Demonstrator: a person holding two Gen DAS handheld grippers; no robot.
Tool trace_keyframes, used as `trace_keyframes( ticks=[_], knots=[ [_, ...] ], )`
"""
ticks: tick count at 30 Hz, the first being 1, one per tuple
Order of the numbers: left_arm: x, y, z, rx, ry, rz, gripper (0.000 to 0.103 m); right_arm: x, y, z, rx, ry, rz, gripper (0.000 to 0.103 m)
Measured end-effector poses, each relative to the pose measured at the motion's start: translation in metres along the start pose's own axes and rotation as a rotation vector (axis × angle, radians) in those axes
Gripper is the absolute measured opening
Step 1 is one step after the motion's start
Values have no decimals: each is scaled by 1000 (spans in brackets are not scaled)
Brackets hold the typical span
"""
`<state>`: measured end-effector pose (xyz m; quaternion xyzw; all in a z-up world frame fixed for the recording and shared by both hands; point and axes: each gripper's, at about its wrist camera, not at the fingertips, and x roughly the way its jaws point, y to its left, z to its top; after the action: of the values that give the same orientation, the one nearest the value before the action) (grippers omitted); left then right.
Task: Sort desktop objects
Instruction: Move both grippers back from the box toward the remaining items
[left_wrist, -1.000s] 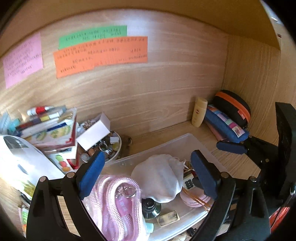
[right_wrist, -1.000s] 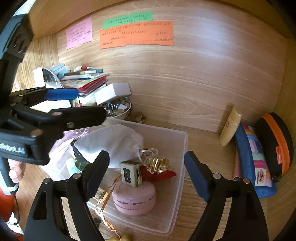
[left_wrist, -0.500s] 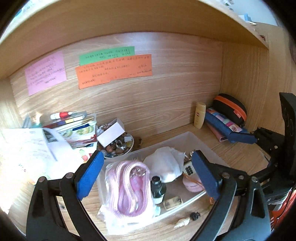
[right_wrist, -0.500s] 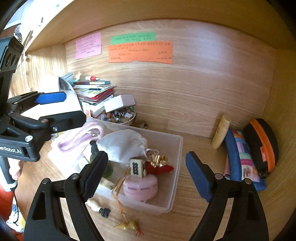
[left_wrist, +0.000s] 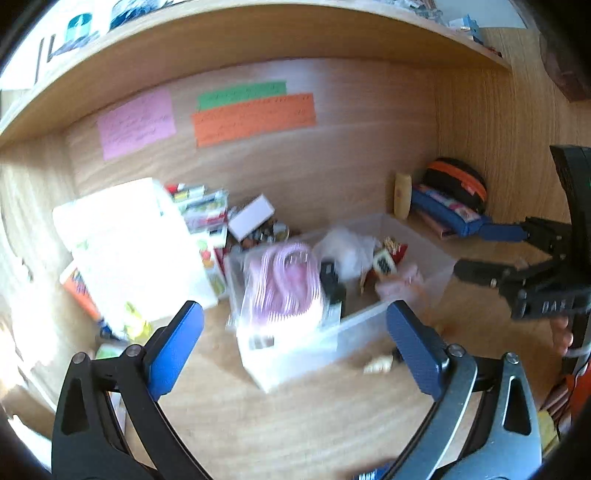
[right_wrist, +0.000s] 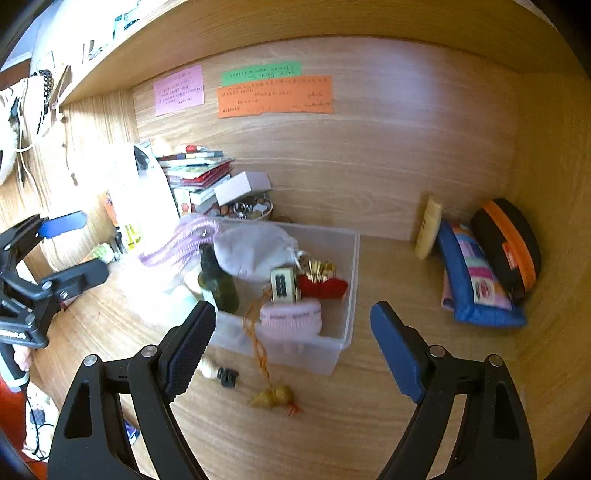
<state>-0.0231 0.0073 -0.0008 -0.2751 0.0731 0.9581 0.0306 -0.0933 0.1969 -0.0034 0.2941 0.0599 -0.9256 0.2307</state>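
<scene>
A clear plastic bin (right_wrist: 343, 295) (left_wrist: 369, 325) sits mid-desk. It holds a pink coiled cord (left_wrist: 280, 284), a white cloth pouch (right_wrist: 255, 251), a dark bottle (right_wrist: 218, 280), a mahjong tile (right_wrist: 283, 284), a red-gold ornament (right_wrist: 321, 284) and a pink round case (right_wrist: 291, 319). A tassel charm (right_wrist: 273, 397) and a small black piece (right_wrist: 227, 377) lie on the desk in front. My left gripper (left_wrist: 291, 347) and right gripper (right_wrist: 291, 339) are open and empty, held back from the bin.
A stack of books (right_wrist: 195, 170), a white box (right_wrist: 242, 186) and a trinket bowl (right_wrist: 251, 210) stand back left. A lotion tube (right_wrist: 428, 229), blue pencil case (right_wrist: 476, 280) and black-orange case (right_wrist: 506, 251) fill the back right corner. A shelf hangs overhead.
Both grippers have pulled back and up from the bin, which now looks smaller and farther. Both stay open.
</scene>
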Motion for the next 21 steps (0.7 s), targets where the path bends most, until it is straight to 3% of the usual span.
trace_keyframes(
  ticks=[12, 21],
  knots=[
    [-3, -11, -75, -11, 182, -12, 101, 15, -2, -49, -8, 136, -17, 84],
    [2, -40, -110, -68, 275, -128, 101, 26, 1, -69, -56, 202, -9, 84]
  ],
)
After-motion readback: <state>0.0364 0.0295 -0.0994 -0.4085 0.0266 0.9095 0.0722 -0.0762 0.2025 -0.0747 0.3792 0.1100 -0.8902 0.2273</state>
